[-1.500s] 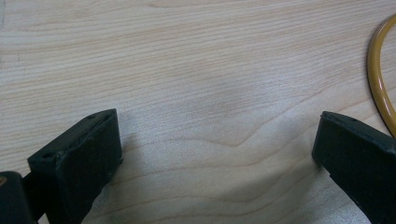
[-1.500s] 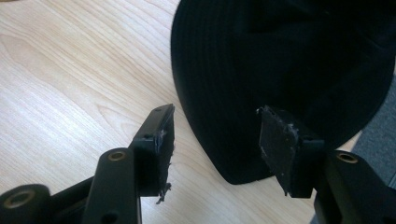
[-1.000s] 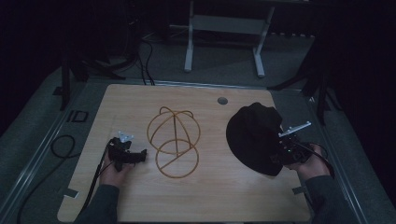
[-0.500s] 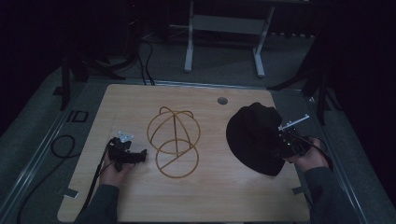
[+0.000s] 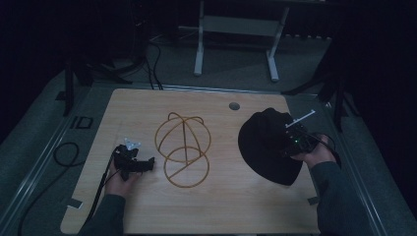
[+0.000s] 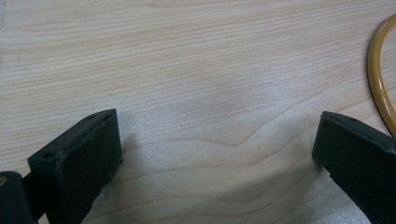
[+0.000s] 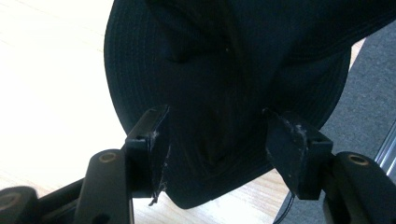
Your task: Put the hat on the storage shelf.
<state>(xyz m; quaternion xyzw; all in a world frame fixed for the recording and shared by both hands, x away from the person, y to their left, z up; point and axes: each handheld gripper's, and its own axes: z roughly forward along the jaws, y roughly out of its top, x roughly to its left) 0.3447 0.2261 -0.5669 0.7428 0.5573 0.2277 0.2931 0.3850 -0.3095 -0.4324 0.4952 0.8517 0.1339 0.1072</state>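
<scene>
– Slid the right gripper [image 5: 287,143] a little toward the upper right of the high view, and spread its jaws wider meanwhile. Kept the left gripper [image 5: 149,164] where it was.
– Holding anything on the right?
– Looks let go. Straddles a fold of the hat [image 5: 263,142], jaws apart on either side of the cloth, with no squeeze evident.
– Meaning for the job?
– Probably a regrip. Hat not yet lifted, lying at centre right of the table [image 5: 221,206], apart from the frame [image 5: 184,137] at centre.
– And the left?
– Wide open, nothing between the jaws, over bare wood just beside the frame's base ring [image 6: 376,79].
– Materials?
– Hat: black woven cloth, soft and slumped, with stitched rows round the brim [image 7: 135,70]. Frame: thin yellow-tan wire, seemingly rigid, domed ribs over a flat ring. Table: pale, smooth wood grain. Pads [image 7: 287,140]: black, blocky, scuffed white on the right pair.
</scene>
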